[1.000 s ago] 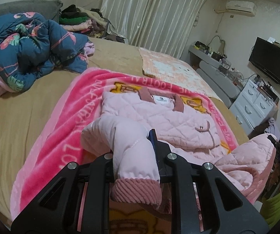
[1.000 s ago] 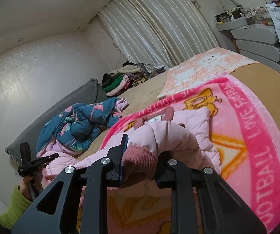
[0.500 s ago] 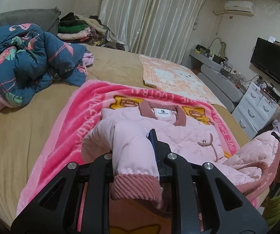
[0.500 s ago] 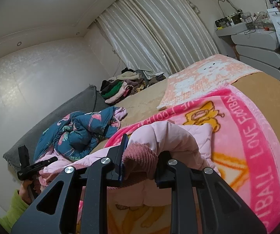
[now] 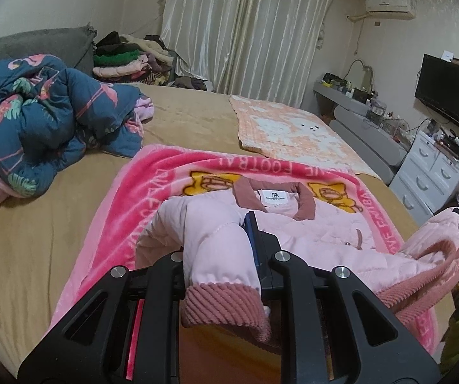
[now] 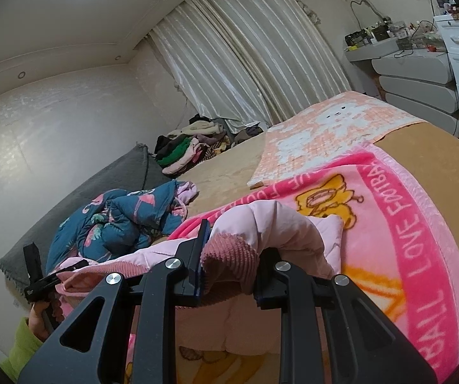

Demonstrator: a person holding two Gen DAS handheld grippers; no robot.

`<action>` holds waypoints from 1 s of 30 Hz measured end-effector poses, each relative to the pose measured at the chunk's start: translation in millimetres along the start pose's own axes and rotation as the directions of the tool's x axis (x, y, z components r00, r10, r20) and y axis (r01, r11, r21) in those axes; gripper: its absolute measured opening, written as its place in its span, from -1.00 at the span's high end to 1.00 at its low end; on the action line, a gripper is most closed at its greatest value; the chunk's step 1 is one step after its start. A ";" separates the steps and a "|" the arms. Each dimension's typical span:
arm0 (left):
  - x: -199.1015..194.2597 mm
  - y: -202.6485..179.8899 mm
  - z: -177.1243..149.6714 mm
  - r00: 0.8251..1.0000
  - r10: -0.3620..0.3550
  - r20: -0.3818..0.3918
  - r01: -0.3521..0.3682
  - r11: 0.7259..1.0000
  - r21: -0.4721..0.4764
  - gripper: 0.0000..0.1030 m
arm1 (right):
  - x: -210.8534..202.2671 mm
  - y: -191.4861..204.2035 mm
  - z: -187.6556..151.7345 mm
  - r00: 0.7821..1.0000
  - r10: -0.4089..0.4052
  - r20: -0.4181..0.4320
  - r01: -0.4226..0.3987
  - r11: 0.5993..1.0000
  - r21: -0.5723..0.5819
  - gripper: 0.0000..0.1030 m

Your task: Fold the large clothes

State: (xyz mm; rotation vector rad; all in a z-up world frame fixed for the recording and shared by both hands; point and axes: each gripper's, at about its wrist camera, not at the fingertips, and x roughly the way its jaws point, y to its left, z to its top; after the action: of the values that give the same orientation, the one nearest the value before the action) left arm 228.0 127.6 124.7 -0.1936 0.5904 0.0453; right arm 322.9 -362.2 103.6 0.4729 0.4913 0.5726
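Observation:
A pale pink quilted jacket point(image 5: 309, 227) with a dusty-rose collar lies face down on a bright pink blanket point(image 5: 139, 192) on the bed. My left gripper point(image 5: 219, 256) is shut on one sleeve just above its ribbed rose cuff point(image 5: 223, 304), lifted over the jacket's back. My right gripper point(image 6: 229, 256) is shut on the other sleeve point(image 6: 271, 224) at its ribbed cuff point(image 6: 229, 262), also raised off the blanket point(image 6: 405, 224). In the right wrist view the left gripper point(image 6: 40, 281) and the hand holding it show at the far left.
A crumpled blue flamingo quilt point(image 5: 43, 121) lies at the left on the tan bedspread point(image 5: 21, 240). A peach checked blanket point(image 5: 293, 134) lies beyond. Folded clothes point(image 5: 123, 60) are stacked by the curtain. White drawers point(image 5: 431, 172) stand to the right of the bed.
Both grippers have carried their sleeves back toward the near edge and slightly up. The jacket's collar and the far wall now sit lower and nearer in the views.

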 end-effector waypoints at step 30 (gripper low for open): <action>81.9 12.2 11.0 1.000 0.002 0.000 -0.002 1.000 0.015 0.15 | 115.3 -64.2 20.6 0.977 -0.182 -0.112 0.193 0.977 0.094 0.59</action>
State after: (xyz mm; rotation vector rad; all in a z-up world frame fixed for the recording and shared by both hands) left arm 300.8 140.6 86.0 -0.1781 0.5911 0.0426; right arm 444.1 -345.5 50.0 0.4922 0.6597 0.3915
